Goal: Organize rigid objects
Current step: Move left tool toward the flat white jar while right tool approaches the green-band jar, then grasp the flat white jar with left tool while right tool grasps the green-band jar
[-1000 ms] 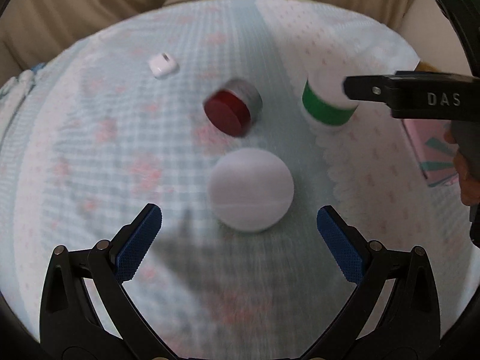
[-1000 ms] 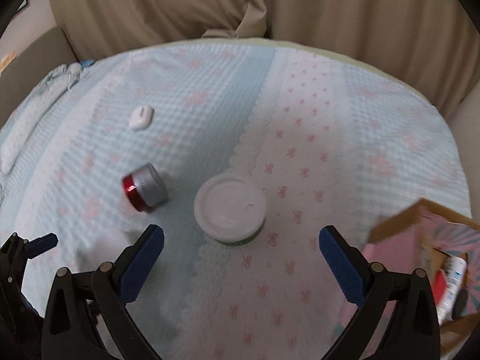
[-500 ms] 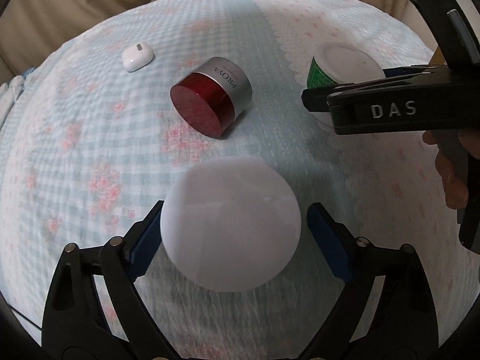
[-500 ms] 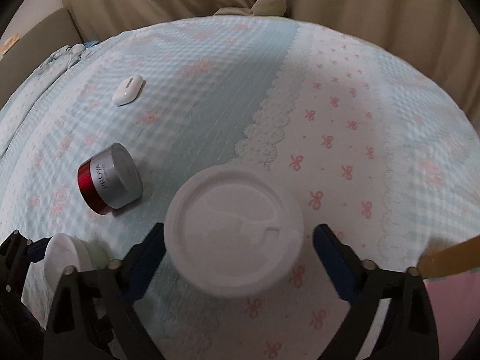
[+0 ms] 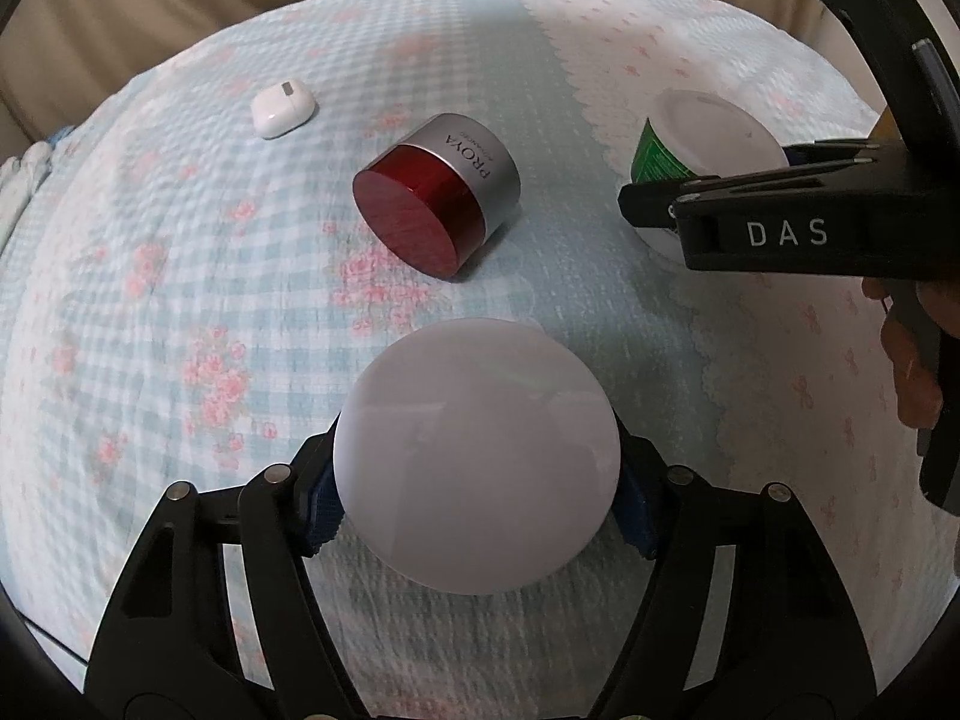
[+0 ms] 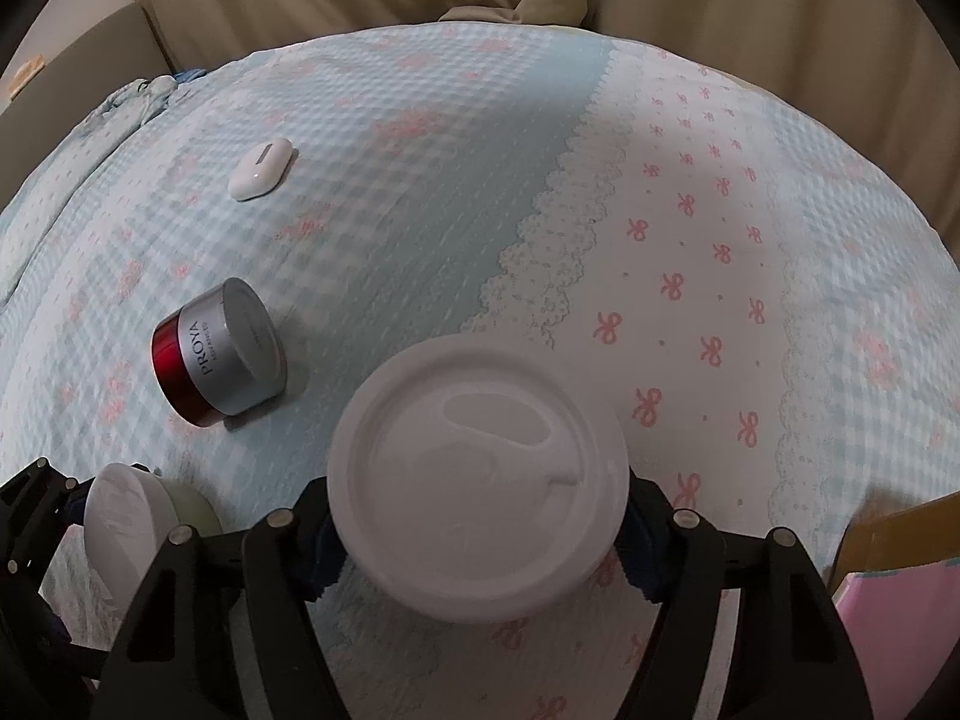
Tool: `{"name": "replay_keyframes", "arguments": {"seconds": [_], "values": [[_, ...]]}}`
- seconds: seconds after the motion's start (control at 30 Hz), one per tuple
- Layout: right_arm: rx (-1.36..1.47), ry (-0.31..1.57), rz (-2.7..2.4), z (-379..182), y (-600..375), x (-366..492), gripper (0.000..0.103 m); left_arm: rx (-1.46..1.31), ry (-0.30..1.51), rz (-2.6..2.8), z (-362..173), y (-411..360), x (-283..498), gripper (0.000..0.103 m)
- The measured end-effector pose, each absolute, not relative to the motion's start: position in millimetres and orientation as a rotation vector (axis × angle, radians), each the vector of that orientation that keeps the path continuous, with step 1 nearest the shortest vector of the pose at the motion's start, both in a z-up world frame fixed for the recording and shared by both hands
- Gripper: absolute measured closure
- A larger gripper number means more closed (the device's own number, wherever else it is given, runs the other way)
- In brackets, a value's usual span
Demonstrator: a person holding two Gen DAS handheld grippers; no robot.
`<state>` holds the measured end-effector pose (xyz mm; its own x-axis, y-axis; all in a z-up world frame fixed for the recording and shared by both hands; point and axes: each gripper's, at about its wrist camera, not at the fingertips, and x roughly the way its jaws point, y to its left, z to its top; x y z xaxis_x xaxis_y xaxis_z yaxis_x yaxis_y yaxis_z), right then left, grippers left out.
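Observation:
My left gripper (image 5: 477, 510) is shut on a white round-lidded jar (image 5: 477, 456), which also shows at the lower left of the right wrist view (image 6: 129, 519). My right gripper (image 6: 477, 546) is shut on a green jar with a white lid (image 6: 477, 480); in the left wrist view that jar (image 5: 690, 138) sits at the right between the right gripper's jaws. A red jar with a silver lid (image 5: 435, 201) lies on its side on the bedspread between them, also in the right wrist view (image 6: 219, 354). A white earbud case (image 5: 282, 108) lies farther back.
The bedspread (image 6: 420, 180) is light blue check on the left and white with pink bows on the right. A pink box with a cardboard flap (image 6: 888, 546) stands at the right edge. Beige curtains hang behind the bed.
Both grippers came down around their jars and closed: the left on the white round-lidded jar, the right on the green jar with the white lid.

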<state>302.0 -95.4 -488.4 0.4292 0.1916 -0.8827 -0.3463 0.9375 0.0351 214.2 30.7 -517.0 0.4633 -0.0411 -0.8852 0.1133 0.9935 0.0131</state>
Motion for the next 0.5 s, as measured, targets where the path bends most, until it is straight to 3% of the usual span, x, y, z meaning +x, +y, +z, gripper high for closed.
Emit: {"name": "replay_keyframes", "arguments": {"seconds": [0.5], "values": [[-0.137,1.048,0.330,-445.6,-101.4,289.7,0.035,0.079,1.039,-0.073,-472.3,34.8,204.6,0.035]]}}
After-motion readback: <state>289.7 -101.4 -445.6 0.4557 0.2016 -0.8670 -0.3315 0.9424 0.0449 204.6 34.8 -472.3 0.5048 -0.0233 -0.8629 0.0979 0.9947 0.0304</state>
